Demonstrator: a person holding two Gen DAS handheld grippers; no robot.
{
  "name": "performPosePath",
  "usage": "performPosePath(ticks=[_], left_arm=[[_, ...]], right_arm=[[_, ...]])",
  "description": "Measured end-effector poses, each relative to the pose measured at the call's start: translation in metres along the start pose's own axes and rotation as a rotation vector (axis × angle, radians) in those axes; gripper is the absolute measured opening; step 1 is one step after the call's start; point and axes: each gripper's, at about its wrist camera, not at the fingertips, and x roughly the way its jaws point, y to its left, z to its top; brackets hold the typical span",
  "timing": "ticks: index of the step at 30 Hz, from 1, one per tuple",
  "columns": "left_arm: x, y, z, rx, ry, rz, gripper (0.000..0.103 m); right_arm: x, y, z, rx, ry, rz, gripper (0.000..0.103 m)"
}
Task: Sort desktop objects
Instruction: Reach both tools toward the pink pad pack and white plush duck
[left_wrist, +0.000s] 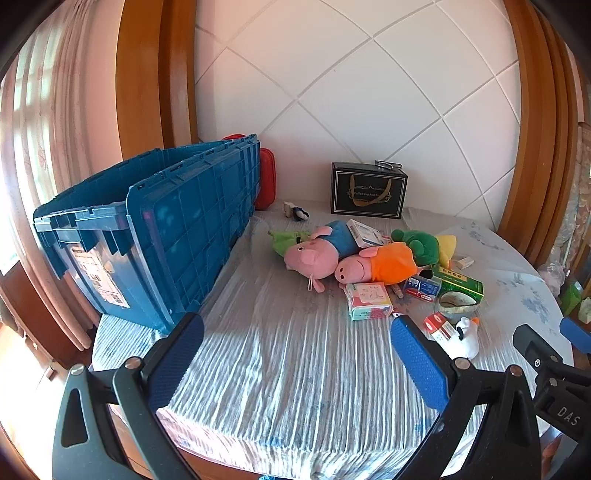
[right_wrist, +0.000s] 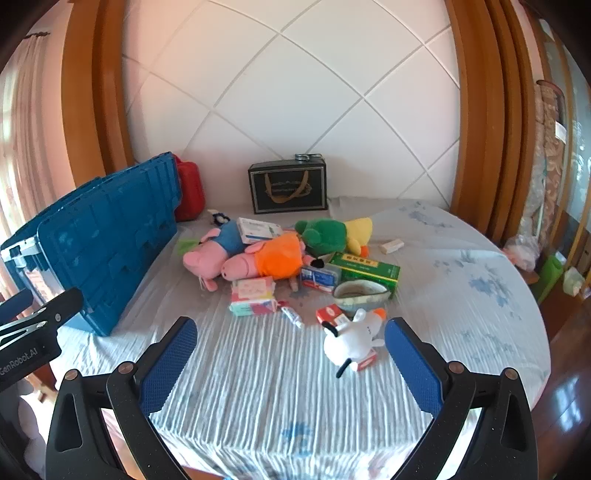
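Both tongs are hovering wide open and empty over the near edge of the table: the left gripper (left_wrist: 297, 354) is facing the blue crate (left_wrist: 147, 236), and the right gripper (right_wrist: 290, 360) is pointing at the heap of things, with nothing between its pads.

That heap is lying mid-table, to the right of the crate. Nearest the right tongs, a white plush duck (right_wrist: 352, 341) is sprawling on a small red-and-white box (right_wrist: 365, 362). It looks soft and light, so I would pinch it across the body, where the stuffing will give. Behind it a pink pig in blue (right_wrist: 218, 251) and a pink pig in orange (right_wrist: 266, 260) are leaning on each other, with a green plush (right_wrist: 325, 234) beyond; these too should squash easily. A white carton (right_wrist: 258, 229) is resting on the pigs and may slide off if they are lifted first. The green box (right_wrist: 365, 273) and the tissue pack (right_wrist: 253, 295) look stiff and light, best taken by their flat sides.

The crinkled pale tablecloth (right_wrist: 258, 387) is covering the table and could drag or bunch under a low grab. A black gift box (right_wrist: 288, 186) is standing against the tiled wall, framed by wood trim.
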Motion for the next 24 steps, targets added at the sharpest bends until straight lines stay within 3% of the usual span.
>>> performPosePath(ticks=[10, 19, 24], left_arm=[[0.056, 0.003, 0.001, 0.063, 0.085, -0.010, 0.103], [0.157, -0.006, 0.006, 0.129, 0.236, -0.121, 0.103], [0.211, -0.028, 0.001, 0.178, 0.299, -0.181, 0.103]], right_arm=[[0.034, -0.019, -0.002, 0.061, 0.050, -0.080, 0.103], [0.093, -0.054, -0.003, 0.134, 0.183, -0.256, 0.103], [0.120, -0.071, -0.015, 0.170, 0.258, -0.303, 0.103]])
